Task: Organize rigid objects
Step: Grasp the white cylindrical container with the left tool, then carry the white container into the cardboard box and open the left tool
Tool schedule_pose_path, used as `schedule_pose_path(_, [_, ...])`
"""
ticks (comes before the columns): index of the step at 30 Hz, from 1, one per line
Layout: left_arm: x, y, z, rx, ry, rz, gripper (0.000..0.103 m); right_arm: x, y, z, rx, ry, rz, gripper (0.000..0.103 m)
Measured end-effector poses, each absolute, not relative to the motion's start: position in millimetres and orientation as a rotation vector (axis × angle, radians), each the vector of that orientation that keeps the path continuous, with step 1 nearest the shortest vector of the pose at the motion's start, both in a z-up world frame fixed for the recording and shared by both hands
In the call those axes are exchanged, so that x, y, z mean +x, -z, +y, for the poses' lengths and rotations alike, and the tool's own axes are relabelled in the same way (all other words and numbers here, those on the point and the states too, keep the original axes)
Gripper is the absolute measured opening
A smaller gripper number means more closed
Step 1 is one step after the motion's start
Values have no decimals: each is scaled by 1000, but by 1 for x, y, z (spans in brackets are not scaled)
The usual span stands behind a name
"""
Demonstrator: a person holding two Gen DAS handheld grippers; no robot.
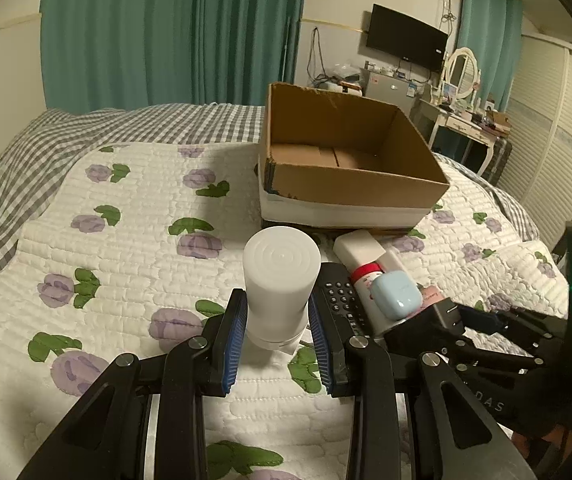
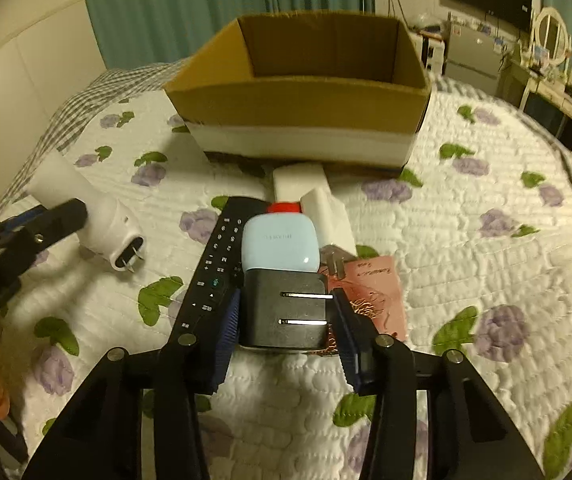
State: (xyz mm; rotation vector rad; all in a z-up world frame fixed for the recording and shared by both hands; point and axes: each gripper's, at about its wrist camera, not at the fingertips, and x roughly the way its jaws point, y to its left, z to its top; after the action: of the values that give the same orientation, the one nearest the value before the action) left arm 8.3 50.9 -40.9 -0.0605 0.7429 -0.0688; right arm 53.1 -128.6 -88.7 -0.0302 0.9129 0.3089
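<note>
**Left wrist view: white plug-in cylinder held above the quilt, black adapter between the right fingers**

Left wrist view shows the left gripper (image 1: pixel 278 330) clamped on a white plastic cylinder with a ridged round top (image 1: pixel 280 280), its blue ribbed pads pressed to both sides of the lower body. From the right wrist view the same cylinder (image 2: pixel 86 212) shows two metal plug prongs at its base and hangs clear of the white quilt printed with purple flowers and green leaves (image 2: pixel 465 240).

The right gripper (image 2: pixel 287 320) has its fingers set close on either side of a black square power adapter with two flat metal prongs (image 2: pixel 286 312); both blue pads appear to touch its sides. The adapter lies on the quilt, touching a pale blue rounded earbud case (image 2: pixel 280 244) just beyond it. The case carries faint lettering that seems to read HUAWEI, seen upside down.

To the left of both lies a long black remote control (image 2: pixel 214 272) with white number keys. Behind the case sit a red-capped item (image 2: pixel 284 208) and a white rectangular block (image 2: pixel 297 178). A pink packet with small unreadable script (image 2: pixel 369 292) lies at the right.

Further back an open brown cardboard box with a white lower band (image 2: pixel 297 96) stands on the quilt.
</note>
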Motion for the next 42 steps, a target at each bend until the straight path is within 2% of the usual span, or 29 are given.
schedule_pose_path(5, [4, 22, 50, -65, 77, 718, 32, 42, 65, -134, -51, -280, 852, 44])
schedule_pose_path(10, [15, -12, 49, -72, 99, 667, 32, 42, 15, -137, -91, -282, 750, 42])
schedule_pose_path(17, [68, -64, 40, -62, 135, 595, 32, 75, -48, -136, -150, -295, 605, 42])
schedule_pose_path(23, [136, -75, 25, -22, 142, 580, 32, 131, -78, -138, -130, -310, 534, 42])
schedule_pose_path(27, [178, -55, 10, 15, 149, 615, 32, 182, -74, -137, -107, -326, 531, 42])
schedule_pose_path(36, [225, 6, -8, 60, 159, 686, 35, 262, -9, -140, -73, -334, 650, 42])
schedule_pose_path(37, [227, 10, -9, 71, 163, 695, 36, 262, -6, -140, -73, -333, 652, 42])
schedule_pose_path(38, [228, 11, -10, 82, 163, 702, 50, 263, -3, -141, -74, -333, 655, 42])
schedule_pose_path(39, [228, 12, -10, 93, 147, 704, 56, 265, 0, -142, -72, -333, 664, 42])
schedule_pose_path(42, [222, 7, -7, 89, 123, 684, 57, 264, 6, -146, -51, -338, 684, 42])
